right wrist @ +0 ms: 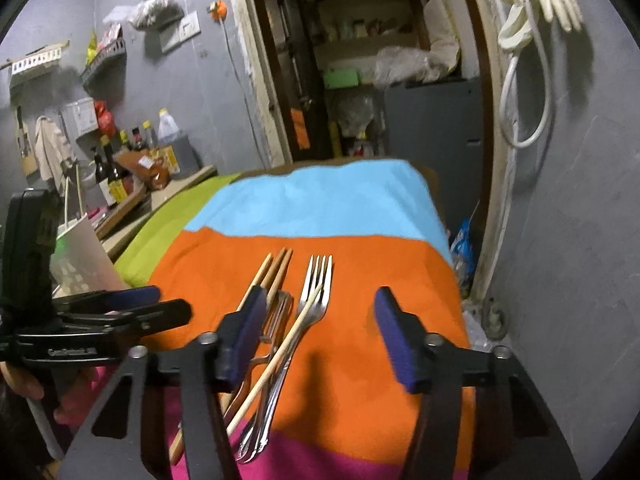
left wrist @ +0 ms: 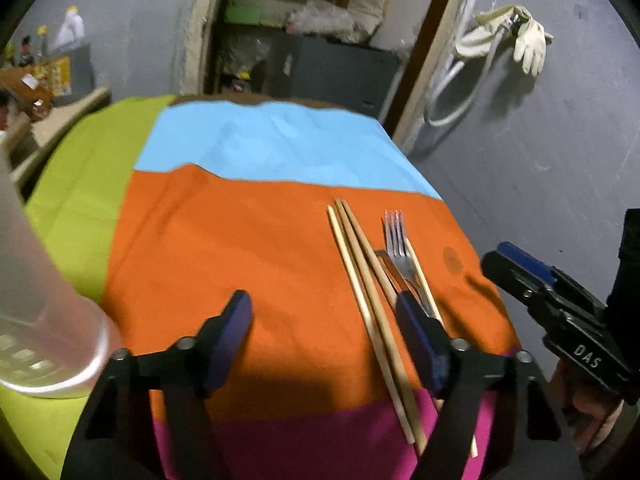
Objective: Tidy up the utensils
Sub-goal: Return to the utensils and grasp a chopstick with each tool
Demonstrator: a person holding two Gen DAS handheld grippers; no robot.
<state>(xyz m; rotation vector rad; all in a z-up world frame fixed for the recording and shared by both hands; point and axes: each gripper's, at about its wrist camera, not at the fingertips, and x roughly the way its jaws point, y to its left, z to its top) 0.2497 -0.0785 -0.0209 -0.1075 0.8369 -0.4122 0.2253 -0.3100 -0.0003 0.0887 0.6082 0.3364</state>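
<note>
The forks [right wrist: 316, 300] and chopsticks [left wrist: 360, 280] lie in one overlapping heap on the orange band of the cloth [left wrist: 240, 240], handles toward the magenta strip at 6 o'clock, tips toward the blue band at 12. One chopstick lies diagonally across a fork's neck, and the rest lie alongside.

The left gripper [left wrist: 324, 340] hangs over the cloth with its fingers parted and nothing between them; its right finger [left wrist: 420, 344] sits above the heap's handles. The right gripper [right wrist: 320, 336] straddles the forks, fingers apart and gripping nothing.

Risks, as I judge them: because the pieces cross, closing on one fork may pinch the chopstick lying over it, or lift one end and roll the others. Thin, round chopsticks can slip from flat pads. Both grippers crowd the same heap, so they could knock each other. The clear cup [left wrist: 48, 320] at 8 o'clock in the left view stands near the left gripper and could tip over if that gripper swings out.

Room: bare orange cloth opens at 9 to 11 o'clock of the heap. At 3 o'clock the counter [right wrist: 448, 240] edge drops off near the forks, so a nudged piece could fall there.
</note>
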